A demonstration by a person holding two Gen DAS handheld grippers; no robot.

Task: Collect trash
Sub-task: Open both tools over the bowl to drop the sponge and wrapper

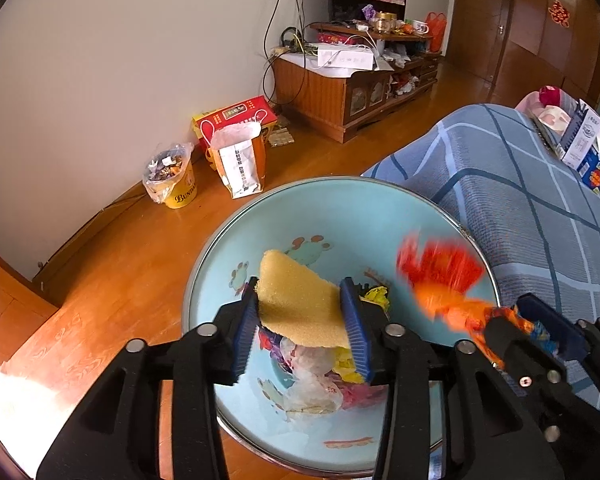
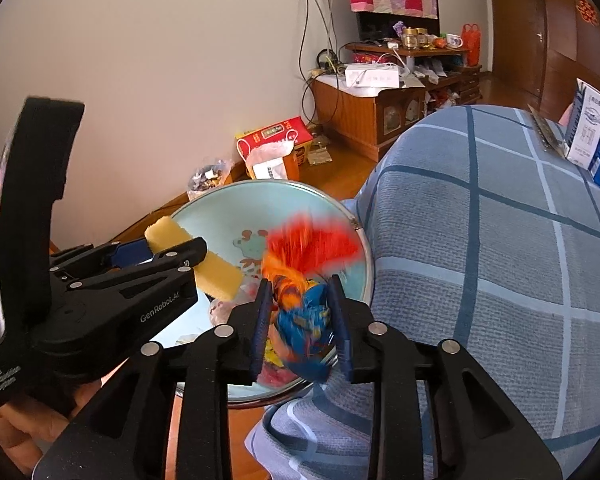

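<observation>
- Lined bin, far left on the floor by the wall: already full of rubbish, well apart from your work. A white paper bag stands just beside it, in front of a red carton.
- Left gripper: jaws closed on the yellow sponge, pinched across its width. You hold it over the bowl's interior, so it is ready to drop. Open the jaws fully and let it fall clear before you lift away; foam can cling to the ribbed pads.
- Blue enamel bowl, centre: the collecting vessel, on the floor against the bed. It holds crumpled wrappers and clear plastic, piled low at the near side. Aim for the bare far side so the heap does not spill over the rim.
- Right gripper: jaws closed on a crumpled orange-and-blue wrapper, its red end blurred, apparently swinging. You hold it above the bowl's right rim, near the bed edge. Bring it further inward before release; from here it could well land on the bedding.
- Blue checked bedspread, right: cartons lie at its far end, whether trash I cannot tell.
</observation>
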